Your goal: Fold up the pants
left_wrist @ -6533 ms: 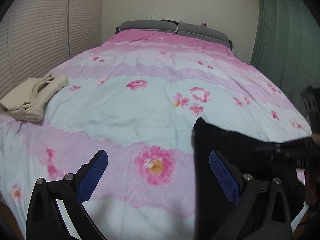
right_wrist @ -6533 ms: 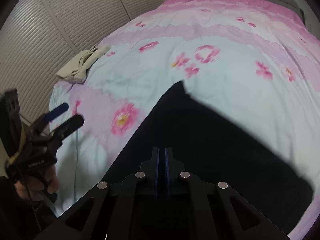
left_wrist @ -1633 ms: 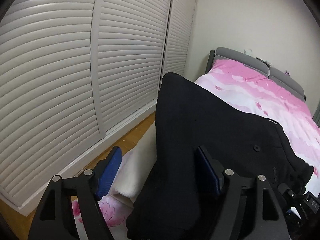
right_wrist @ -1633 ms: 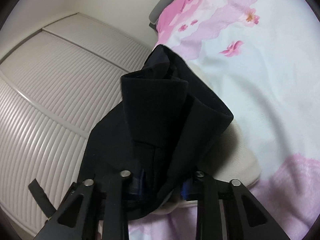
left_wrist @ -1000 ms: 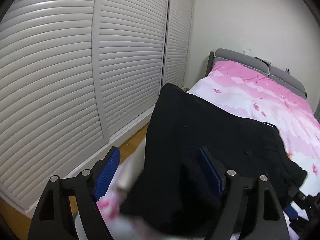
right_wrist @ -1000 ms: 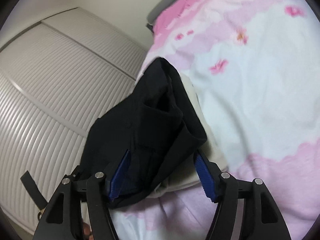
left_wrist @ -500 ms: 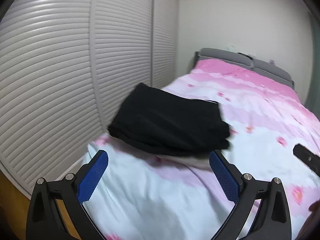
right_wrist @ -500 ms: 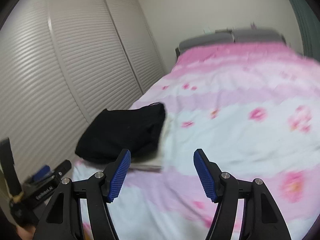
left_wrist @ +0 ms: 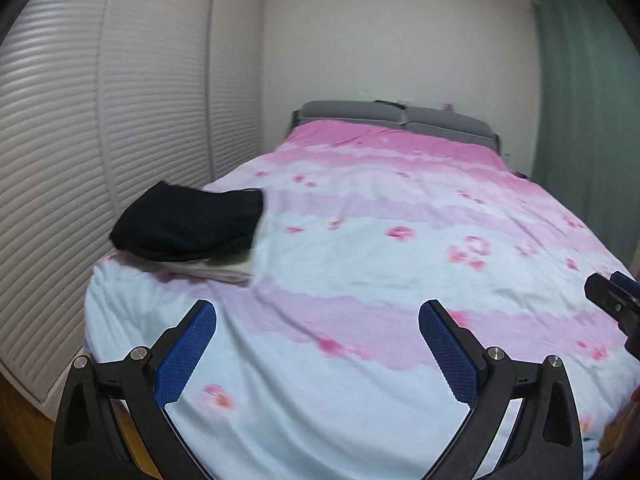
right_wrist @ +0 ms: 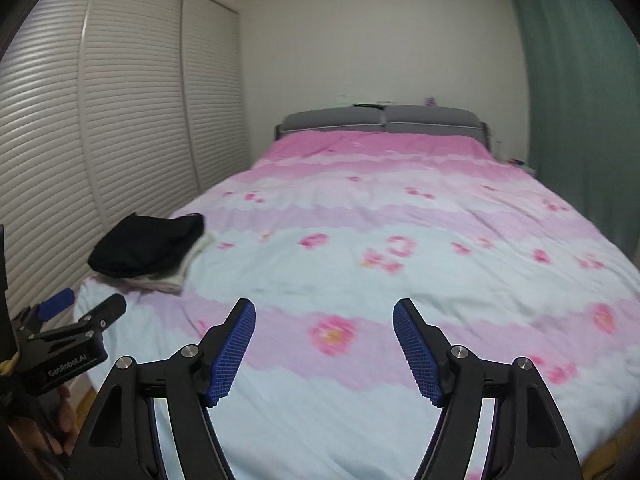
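Pants, black and folded into a thick soft bundle [left_wrist: 188, 220], lie at about ten o'clock from where the left gripper looks, on the near left corner of the bed, stacked on top of a folded cream-coloured garment [left_wrist: 224, 270] whose pale edge sticks out beneath them. Both sit on the pink, white and pale-blue floral duvet [left_wrist: 380, 240] (its print of pink blossoms runs in wavy bands up to the grey padded headboard [right_wrist: 380, 118] at twelve o'clock). White louvred wardrobe doors [right_wrist: 120, 112] fill the nine o'clock side; a green curtain [right_wrist: 580, 100] hangs at two o'clock.

Left gripper [left_wrist: 318, 356], black-framed with blue ribbed pads, stands spread to its widest over bare duvet, nothing between its fingers. Right gripper [right_wrist: 324, 354] is likewise parted and empty, its jaws having just been opening. Each tool shows at the edge of the other's view, well apart from the pants.
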Tool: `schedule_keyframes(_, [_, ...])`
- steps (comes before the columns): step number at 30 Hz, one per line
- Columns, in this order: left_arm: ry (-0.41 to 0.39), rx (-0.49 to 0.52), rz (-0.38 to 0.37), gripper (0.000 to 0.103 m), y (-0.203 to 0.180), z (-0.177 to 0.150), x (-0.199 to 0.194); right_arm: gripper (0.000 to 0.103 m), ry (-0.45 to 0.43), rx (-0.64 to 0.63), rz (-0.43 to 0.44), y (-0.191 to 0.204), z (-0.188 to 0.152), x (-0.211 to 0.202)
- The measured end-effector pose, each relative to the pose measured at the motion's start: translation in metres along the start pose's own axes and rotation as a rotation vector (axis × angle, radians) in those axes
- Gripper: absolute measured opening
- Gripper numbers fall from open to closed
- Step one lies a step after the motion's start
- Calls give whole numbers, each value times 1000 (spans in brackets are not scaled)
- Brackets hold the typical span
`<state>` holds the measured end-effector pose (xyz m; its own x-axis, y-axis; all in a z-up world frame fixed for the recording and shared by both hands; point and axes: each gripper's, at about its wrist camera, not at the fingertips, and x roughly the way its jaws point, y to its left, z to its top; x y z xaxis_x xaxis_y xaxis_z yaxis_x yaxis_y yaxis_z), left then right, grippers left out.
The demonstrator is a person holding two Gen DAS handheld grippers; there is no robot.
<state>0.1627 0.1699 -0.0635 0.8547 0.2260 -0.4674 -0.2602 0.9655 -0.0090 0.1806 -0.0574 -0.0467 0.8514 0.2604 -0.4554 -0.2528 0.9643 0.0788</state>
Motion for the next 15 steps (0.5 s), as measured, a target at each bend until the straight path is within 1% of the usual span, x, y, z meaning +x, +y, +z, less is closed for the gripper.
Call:
schedule_keyframes(3, [-41,30,-31,103,-31,-7,-28,73,-21,-9,-43,-28,-10,-39])
schedule_keyframes(6, [-71,45,-48,103,-43,-12,-48,77,-33,4,-68,-45,-19,-70])
schedule_keyframes(9, [-45,42,-75,103,-53,-22,-62,78,-30,17,-80,-55,-29,-96])
schedule_keyframes(12, [-28,38,-76,103,-60,-35,-79,78,-38,11,-97,-61,-41,-124])
schedule_keyframes(15, [-16,78,-76,103,-71,-46,-93,81,-44,25,-106,-67,-47,-142])
